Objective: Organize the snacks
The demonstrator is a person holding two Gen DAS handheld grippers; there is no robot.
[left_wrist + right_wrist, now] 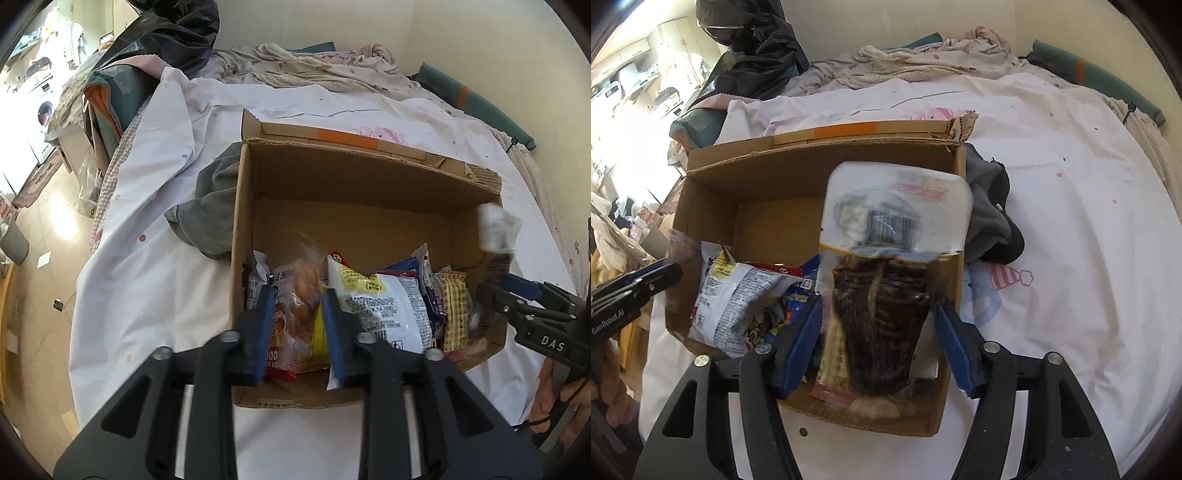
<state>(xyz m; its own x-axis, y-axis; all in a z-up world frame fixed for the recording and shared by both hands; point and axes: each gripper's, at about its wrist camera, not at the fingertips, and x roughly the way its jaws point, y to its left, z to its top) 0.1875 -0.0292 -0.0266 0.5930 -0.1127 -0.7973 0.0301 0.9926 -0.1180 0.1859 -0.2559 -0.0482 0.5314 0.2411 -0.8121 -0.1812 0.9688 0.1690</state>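
Left wrist view: bed (155, 206) under white sheet, carrying cardboard box (332, 173) half full of snack packets. Left gripper (299, 325) over box's near edge, fingers clamped on clear bread packet (295, 314). Right gripper (879, 332) above box's right side, fingers pinching blurred brown snack pouch (882, 291).

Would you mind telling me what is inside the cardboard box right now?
The cardboard box holds upright snack packets along its near side, including a white printed packet and a checked yellow one. The far floor is bare; anything beneath the packets is hidden.
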